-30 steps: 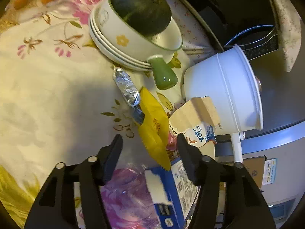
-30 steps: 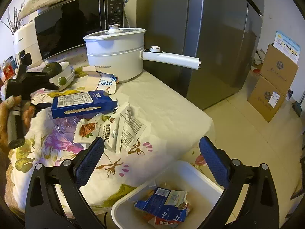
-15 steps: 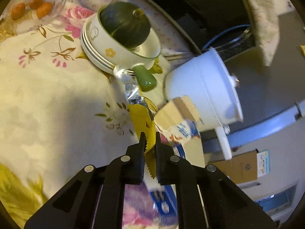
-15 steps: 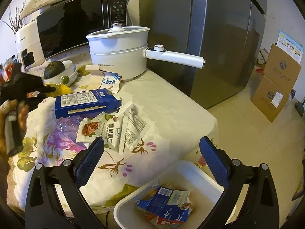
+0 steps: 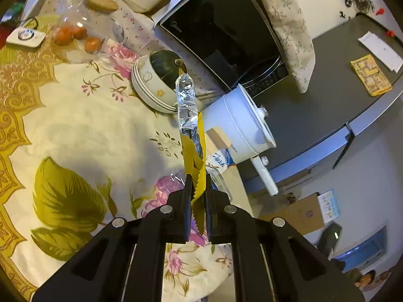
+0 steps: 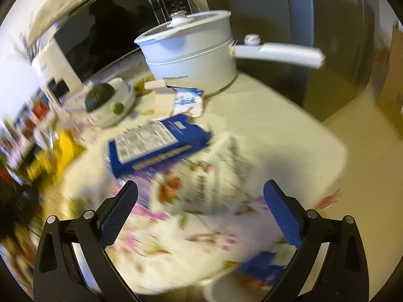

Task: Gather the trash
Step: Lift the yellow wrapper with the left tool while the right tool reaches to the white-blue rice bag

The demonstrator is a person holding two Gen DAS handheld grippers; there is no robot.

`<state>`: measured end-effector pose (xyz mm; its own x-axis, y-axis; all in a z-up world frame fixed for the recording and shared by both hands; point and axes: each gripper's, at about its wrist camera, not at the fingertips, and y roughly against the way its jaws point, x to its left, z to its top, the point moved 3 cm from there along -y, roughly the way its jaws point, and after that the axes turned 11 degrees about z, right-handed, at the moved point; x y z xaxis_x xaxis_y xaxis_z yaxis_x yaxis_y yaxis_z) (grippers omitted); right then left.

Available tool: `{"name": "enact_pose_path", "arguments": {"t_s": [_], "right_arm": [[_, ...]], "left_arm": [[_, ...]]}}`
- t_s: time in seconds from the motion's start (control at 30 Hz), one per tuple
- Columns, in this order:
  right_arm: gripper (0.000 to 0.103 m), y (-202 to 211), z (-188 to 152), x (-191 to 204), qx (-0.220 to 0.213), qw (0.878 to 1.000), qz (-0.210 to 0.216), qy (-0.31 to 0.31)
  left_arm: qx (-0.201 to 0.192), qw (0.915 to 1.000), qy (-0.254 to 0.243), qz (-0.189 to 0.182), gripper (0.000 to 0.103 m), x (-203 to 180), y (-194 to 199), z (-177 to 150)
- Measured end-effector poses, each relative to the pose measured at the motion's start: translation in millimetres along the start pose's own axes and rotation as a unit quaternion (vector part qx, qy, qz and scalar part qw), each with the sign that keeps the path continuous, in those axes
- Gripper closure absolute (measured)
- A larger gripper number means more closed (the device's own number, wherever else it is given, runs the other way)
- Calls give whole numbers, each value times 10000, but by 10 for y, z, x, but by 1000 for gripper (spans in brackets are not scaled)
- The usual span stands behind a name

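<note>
My left gripper (image 5: 197, 191) is shut on a yellow snack wrapper (image 5: 194, 158) with a silver foil inside. The wrapper hangs lifted above the flowered tablecloth (image 5: 83, 115). My right gripper (image 6: 200, 196) stands open over the table, with nothing between its blue pads (image 6: 118, 209). Below it lie a white printed wrapper (image 6: 209, 178) and a blue carton (image 6: 156, 146). A torn white and blue packet (image 6: 187, 100) rests by the pot. The white trash bin (image 6: 241, 276) shows blurred at the bottom edge, holding blue packaging. The right wrist view is motion-blurred.
A white electric pot (image 5: 239, 123) with a long handle (image 6: 277, 52) stands near the table's edge. Stacked bowls holding a dark squash (image 5: 156, 80), a microwave (image 5: 221, 32), a bag of oranges (image 5: 75, 35) and a grey fridge (image 5: 335, 95) surround it. Cardboard boxes (image 5: 302, 214) sit on the floor.
My left gripper closed on the yellow wrapper and lifted it off the table. My right gripper swung from over the bin toward the wrappers on the table, staying open.
</note>
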<state>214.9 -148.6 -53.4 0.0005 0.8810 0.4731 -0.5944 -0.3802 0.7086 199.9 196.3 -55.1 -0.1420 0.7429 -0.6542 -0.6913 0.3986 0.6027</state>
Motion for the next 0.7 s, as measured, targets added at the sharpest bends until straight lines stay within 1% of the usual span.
{"name": "enact_pose_path", "arguments": {"t_s": [0.07,0.1,0.17,0.2,0.27,0.37,0.43,0.5,0.67,0.7], "right_arm": [[7,-73,146,19,-110,9997,45,-227],[8,-107,237,28,-212,9995,-1,-253],[8,-212,436,100,-532,9984,-174,-30],[8,-264,499,126,-602,9978,-256,114],[8,-446,655,179,-607,9954,-498,557],[14,-731,824,197,-384,9873,-776,1331],[25,-901,891,143,-94,9813,-788,1753],[31,-1065,937,73,167,9788,-724,1910],[34,-1322,977,36,383,9737,-604,2165],[36,-1360,970,47,412,9726,-584,2210]], "left_arm": [[-69,9999,-106,41,95,-12,36,4],[-144,9996,-215,109,94,-23,52,5],[-127,9994,-283,123,94,-10,49,3],[-87,9995,-293,125,94,-6,11,9],[-25,9993,-327,182,94,27,-36,-3],[78,9993,-289,223,94,86,-114,0],[109,9994,-245,238,94,126,-142,19],[130,9994,-205,250,94,163,-172,51],[253,9992,-193,239,94,186,-249,47],[286,9991,-208,246,94,181,-268,39]]}}
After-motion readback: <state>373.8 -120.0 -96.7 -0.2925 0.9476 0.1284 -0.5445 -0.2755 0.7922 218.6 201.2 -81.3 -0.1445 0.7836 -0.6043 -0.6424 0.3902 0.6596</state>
